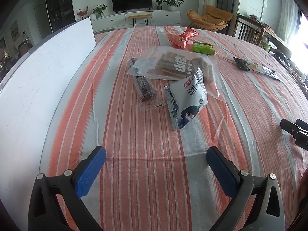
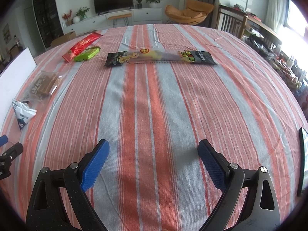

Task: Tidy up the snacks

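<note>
Landmark: clear bag of brown bars point(image 1: 179, 65).

- Dark roll snack point(image 1: 145, 88): far end tucked under the clear bag's near-left corner, hidden.
- White pouch point(image 1: 187, 104): leans on the clear bag's near edge, covering part of it. In the right wrist view the white pouch point(image 2: 22, 113) is cut by the left edge.
- White board point(image 1: 38, 88), left of the bag: runs out of frame.
- Dark flat object point(image 2: 303, 163), far right of the bag: cut off, identity unclear.

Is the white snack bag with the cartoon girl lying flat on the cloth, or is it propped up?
Propped up. The white snack bag stands puffed and tilted on the striped cloth, its top edge raised near the clear bag.
</note>
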A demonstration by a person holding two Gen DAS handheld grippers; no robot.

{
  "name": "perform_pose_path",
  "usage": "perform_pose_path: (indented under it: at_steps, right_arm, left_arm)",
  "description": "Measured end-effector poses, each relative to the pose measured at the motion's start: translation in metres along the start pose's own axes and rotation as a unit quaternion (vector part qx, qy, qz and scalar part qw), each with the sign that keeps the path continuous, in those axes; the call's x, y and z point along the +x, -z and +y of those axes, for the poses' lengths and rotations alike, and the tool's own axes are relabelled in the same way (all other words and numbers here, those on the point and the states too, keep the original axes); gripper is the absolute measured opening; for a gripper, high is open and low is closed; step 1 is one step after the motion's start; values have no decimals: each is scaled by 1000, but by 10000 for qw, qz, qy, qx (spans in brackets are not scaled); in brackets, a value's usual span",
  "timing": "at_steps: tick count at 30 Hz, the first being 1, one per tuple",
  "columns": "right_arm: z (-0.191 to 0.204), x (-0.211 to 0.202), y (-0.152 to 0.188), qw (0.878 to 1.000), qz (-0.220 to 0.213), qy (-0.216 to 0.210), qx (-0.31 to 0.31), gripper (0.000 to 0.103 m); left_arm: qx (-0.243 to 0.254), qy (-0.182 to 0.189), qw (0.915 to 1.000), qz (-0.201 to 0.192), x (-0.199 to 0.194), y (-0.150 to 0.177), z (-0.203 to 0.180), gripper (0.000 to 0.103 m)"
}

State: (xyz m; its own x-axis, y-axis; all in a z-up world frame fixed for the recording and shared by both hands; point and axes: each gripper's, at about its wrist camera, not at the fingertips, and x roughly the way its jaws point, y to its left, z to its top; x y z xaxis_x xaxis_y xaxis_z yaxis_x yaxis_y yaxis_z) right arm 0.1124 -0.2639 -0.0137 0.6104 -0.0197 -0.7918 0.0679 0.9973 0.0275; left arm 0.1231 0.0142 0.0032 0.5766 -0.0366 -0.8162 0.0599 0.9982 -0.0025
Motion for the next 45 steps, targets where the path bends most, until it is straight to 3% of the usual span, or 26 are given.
perform_pose_path:
  at_steps: [21,26,29,34,39,43,45]
  right_arm:
    - [0,0,0,10000,-1,0,5,95]
    - [0,0,0,10000,-1,-2,2,95]
    - [0,0,0,10000,-1,-1,2,95]
    - [0,0,0,10000,-2,-3,4,96]
    - [0,0,0,10000,-2,-3,5,96]
    - [-1,0,0,10000,-2,-2,11,96]
    - [0,0,0,10000,-4,-3,16,96]
  left_arm:
    - [30,34,10000,31,-2,1,1,103]
    - [306,507,9977,316,-11,6,13,103]
    - [-31,819,9957,439,-20,-2,36,103]
    - [-464,919,9943,267,-27,-44,57,101]
    - [-290,522,9960,662,10,-83,44,76]
    - [-136,223,9954,920,44,-100,29,69]
    - [5,-81,9968,801,48,-100,26,43]
